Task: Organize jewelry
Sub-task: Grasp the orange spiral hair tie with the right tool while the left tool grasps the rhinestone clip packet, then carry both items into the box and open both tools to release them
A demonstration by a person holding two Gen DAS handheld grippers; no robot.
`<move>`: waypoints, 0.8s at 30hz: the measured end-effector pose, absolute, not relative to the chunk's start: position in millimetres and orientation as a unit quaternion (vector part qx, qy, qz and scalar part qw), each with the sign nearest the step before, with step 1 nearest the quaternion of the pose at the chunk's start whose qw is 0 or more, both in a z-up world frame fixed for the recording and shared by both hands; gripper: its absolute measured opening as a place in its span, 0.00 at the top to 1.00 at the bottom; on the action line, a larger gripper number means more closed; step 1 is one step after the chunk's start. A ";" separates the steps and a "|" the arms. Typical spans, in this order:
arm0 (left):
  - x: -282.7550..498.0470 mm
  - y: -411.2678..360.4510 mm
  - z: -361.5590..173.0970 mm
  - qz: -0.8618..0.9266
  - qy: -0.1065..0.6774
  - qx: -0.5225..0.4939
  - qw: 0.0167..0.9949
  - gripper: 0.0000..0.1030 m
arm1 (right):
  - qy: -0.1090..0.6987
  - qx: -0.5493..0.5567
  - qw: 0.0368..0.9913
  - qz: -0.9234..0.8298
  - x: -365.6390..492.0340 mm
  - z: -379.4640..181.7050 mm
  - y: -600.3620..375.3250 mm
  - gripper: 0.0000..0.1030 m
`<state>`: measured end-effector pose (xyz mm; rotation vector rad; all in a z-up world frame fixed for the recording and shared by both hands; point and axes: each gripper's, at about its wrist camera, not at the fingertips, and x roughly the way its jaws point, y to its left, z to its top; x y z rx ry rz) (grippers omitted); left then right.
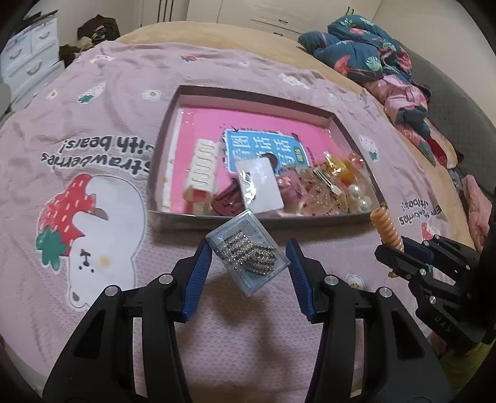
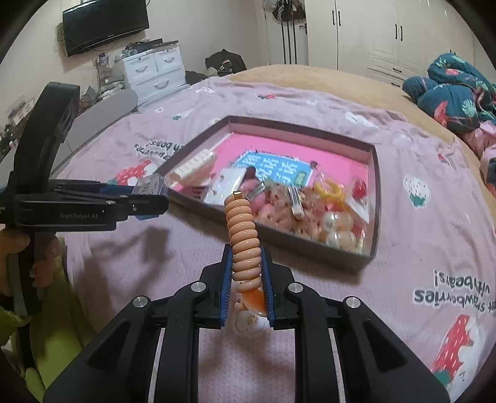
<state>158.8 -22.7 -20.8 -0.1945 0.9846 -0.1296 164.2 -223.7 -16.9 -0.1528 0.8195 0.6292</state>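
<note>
My left gripper [image 1: 248, 252] is shut on a clear plastic case of rhinestone jewelry [image 1: 248, 255], held tilted above the pink bedspread just in front of the shallow dark box [image 1: 248, 93]. The case also shows in the right wrist view [image 2: 151, 187]. My right gripper [image 2: 246, 263] is shut on an orange spiral hair tie [image 2: 243, 235] that sticks up between its fingers, near the box's front edge [image 2: 279, 238]. The box holds a white hair claw [image 1: 203, 166], a white card [image 1: 262, 186], pearl beads [image 1: 359, 197] and other trinkets on a pink book.
The box lies on a bed with a pink strawberry-bear blanket [image 1: 93, 155]. Crumpled floral bedding [image 1: 372, 55] lies at the far right. White drawers [image 2: 155, 71] and a wall television [image 2: 105, 21] stand beyond the bed. The left gripper shows at left in the right view [image 2: 93, 207].
</note>
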 end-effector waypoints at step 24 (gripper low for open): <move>197.3 -9.9 6.3 -0.061 0.444 -0.096 0.889 0.60 | 0.362 -0.074 0.891 0.265 220.3 0.6 -224.7 0.84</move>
